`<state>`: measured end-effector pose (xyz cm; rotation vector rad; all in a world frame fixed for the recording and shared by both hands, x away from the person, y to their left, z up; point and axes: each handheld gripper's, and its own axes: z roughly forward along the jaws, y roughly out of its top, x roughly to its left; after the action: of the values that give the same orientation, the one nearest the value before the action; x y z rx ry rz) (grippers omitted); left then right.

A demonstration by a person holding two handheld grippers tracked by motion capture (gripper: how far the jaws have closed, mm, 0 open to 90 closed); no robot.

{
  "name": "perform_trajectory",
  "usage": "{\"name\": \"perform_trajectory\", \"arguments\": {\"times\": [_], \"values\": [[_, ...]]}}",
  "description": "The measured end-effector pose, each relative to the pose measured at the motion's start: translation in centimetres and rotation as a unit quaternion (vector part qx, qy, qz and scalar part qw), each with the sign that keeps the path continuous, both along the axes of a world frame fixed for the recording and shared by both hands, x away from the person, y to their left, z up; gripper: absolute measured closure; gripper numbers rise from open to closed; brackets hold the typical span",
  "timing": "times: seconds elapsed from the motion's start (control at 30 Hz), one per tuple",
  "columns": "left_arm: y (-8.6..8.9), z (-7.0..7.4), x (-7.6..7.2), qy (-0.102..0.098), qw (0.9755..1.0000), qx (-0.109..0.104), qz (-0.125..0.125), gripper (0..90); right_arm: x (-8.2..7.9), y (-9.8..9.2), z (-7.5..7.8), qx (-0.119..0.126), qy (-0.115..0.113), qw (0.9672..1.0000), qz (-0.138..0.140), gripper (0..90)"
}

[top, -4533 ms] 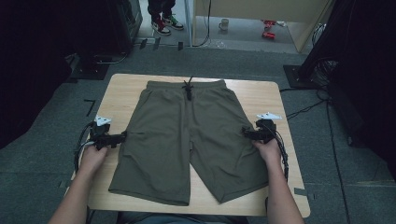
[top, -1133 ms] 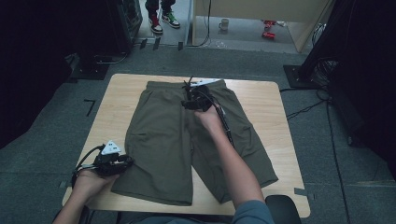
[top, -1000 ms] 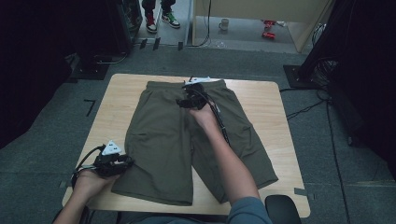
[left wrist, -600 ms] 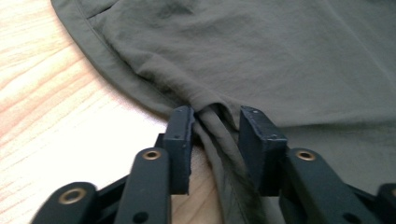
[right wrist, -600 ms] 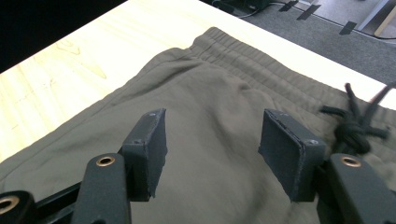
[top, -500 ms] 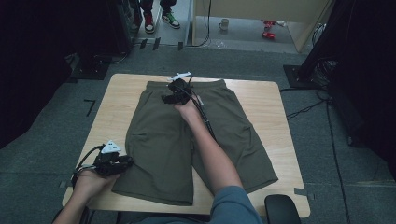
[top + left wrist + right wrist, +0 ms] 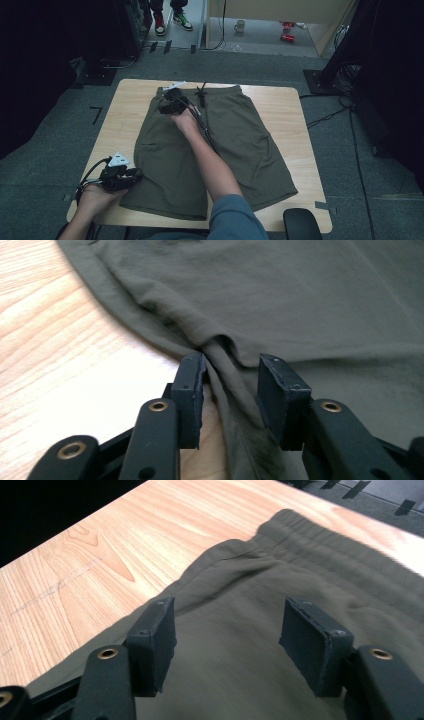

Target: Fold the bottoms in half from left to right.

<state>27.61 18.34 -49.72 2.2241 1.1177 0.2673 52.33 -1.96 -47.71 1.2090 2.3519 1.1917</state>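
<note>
Olive shorts (image 7: 215,150) lie flat on the wooden table (image 7: 125,125) in the high view, waistband at the far edge and both legs running toward the person. The right arm stretches long across the garment, forearm over the middle of the shorts, and the right gripper (image 7: 167,105) sits over the far-left part of the waistband, close to the black drawstring (image 7: 201,95). The left hand (image 7: 95,192) stays low at the near-left table corner, holding the left gripper (image 7: 134,175) level at the outer hem of the left leg.

From the left gripper view, the left gripper (image 7: 230,385) has its jaws part-way apart with a raised fold of the shorts (image 7: 280,305) running between them; the left pad touches the cloth, the right pad stands just off it. Bare table (image 7: 60,340) shows to the left.

From the right gripper view, the right gripper (image 7: 227,630) hangs with jaws spread wide above the shorts (image 7: 240,655), the ribbed waistband (image 7: 320,535) beyond and table (image 7: 100,550) to the left.
</note>
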Motion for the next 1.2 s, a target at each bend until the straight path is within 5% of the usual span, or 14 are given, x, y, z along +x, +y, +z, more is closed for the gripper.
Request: {"name": "perform_trajectory", "arguments": {"times": [0.47, 0.63, 0.7, 0.8, 1.0, 1.2], "values": [[-0.2, 0.1, 0.2, 0.019, 0.9998, -0.003, -0.008, 83.9, 0.8, 4.4, -2.7, -0.01, 0.019, 0.9998, 0.004, 34.0], [-0.6, 0.2, 0.1, 0.025, 0.9995, -0.001, -0.018, 87.0, 0.9, 5.7, -3.3, -0.028, 0.027, 0.9992, 0.006, 26.5], [-0.6, 0.2, 0.1, 0.027, 0.9995, -0.002, -0.017, 87.3, 0.8, 6.2, -3.4, -0.046, 0.012, 0.9988, 0.004, 27.8], [-0.6, 0.2, 0.1, 0.028, 0.9995, -0.001, -0.016, 87.3, 0.5, 6.4, -3.5, -0.072, -0.011, 0.9973, 0.004, 33.2], [-0.9, 0.2, 0.2, 0.03, 0.9994, -0.001, -0.018, 88.1, 0.0, 5.5, -3.9, -0.055, -0.031, 0.9979, -0.011, 49.6], [-1.2, 0.2, 0.8, 0.042, 0.999, -0.009, -0.013, 89.2, 0.0, 4.8, -3.5, -0.064, -0.024, 0.9976, -0.01, 80.5]]}}
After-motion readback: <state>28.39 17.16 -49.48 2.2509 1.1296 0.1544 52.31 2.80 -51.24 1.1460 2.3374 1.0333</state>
